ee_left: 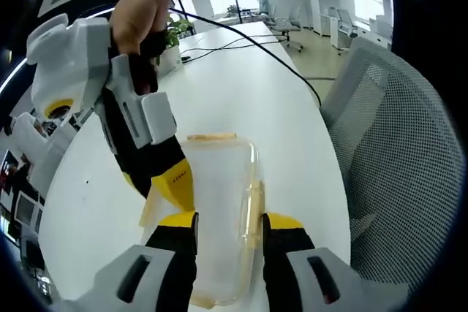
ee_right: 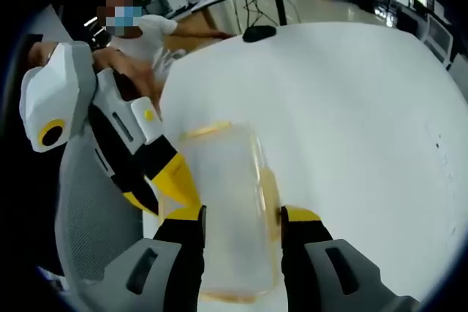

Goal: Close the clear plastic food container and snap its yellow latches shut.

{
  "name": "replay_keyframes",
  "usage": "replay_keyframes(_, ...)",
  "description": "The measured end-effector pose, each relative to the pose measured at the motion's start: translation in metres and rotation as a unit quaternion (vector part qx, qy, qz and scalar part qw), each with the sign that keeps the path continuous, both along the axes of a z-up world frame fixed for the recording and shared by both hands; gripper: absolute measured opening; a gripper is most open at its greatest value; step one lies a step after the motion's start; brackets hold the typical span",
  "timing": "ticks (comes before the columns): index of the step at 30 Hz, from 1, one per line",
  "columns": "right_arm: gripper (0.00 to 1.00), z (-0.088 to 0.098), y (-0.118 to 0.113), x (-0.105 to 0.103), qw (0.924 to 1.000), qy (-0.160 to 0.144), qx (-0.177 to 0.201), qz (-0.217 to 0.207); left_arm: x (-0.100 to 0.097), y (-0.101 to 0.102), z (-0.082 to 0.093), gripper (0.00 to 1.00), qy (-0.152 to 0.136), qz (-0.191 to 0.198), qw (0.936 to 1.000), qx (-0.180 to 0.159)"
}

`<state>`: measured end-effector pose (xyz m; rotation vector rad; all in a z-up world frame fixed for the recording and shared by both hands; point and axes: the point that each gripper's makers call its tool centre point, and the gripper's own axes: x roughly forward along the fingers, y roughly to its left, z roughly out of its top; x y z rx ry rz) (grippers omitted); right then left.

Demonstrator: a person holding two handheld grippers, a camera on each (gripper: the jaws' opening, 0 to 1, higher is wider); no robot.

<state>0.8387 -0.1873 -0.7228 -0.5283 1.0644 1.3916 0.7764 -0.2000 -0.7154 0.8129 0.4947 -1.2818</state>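
Between the jaws of the left tool (ee_left: 229,226) sits the clear plastic food container (ee_left: 219,210), lying flat on the white bench (ee_left: 241,78). The two yellow-tipped jaws stand apart on either side of the box, close against its long walls; whether they actually press it I cannot tell, but the tool is spread rather than clenched. In the right gripper view the right tool (ee_right: 241,217) straddles the same container (ee_right: 227,210) in the same way, jaws parted along its sides, contact again uncertain.

Each tool also comes into the other's view from the side, its yellow tip resting at or just beside the container's long edge. A hand (ee_left: 142,5) grips the right tool from above.

On the container, the lid appears to lie down on the base, so the closing step looks done, or nearly so. Yellow latches (ee_left: 254,210) run along the long side and another sits at the far short end (ee_left: 212,137); they look pale and slightly splayed from the wall, so my judgement is that at least some are not yet snapped down. Pressing each latch flat is what remains.

Farther out, a grey mesh chair (ee_left: 395,166) stands beside the bench, a black cable (ee_left: 256,42) trails across the top, and a person (ee_right: 153,34) sits at the far edge.
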Motion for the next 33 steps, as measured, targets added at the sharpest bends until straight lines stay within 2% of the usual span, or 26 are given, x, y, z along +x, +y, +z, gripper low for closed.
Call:
replay_keyframes(13, 0.38, -0.002, 0.000, 0.000, 0.9999, 0.017, 0.001, -0.001, 0.001, -0.001, 0.000, 0.29, -0.013, -0.009, 0.9999, 0.003)
replay_keyframes(24, 0.36, -0.004, 0.001, 0.001, 0.9995, 0.023, 0.004, -0.023, 0.001, -0.003, -0.003, 0.25, -0.036, -0.009, 0.9992, 0.011)
replay_keyframes(25, 0.36, -0.006, 0.001, 0.000, 0.9992, 0.024, 0.006, -0.030, 0.002, -0.010, -0.008, 0.25, -0.047, -0.013, 0.9988, 0.007)
replay_keyframes(26, 0.36, -0.007, 0.001, 0.000, 0.9992, 0.025, 0.005, -0.032, 0.001, -0.011, -0.011, 0.25, -0.044, -0.014, 0.9988, 0.013)
replay_keyframes(29, 0.35, -0.008, 0.003, -0.001, 0.9992, 0.028, 0.004, -0.029, 0.001, -0.003, -0.004, 0.25, -0.046, -0.010, 0.9989, 0.008)
replay_keyframes(33, 0.35, -0.007, 0.004, 0.000, 0.9992, 0.031, -0.007, -0.022, 0.002, -0.003, -0.004, 0.25, -0.048, -0.011, 0.9988, 0.008)
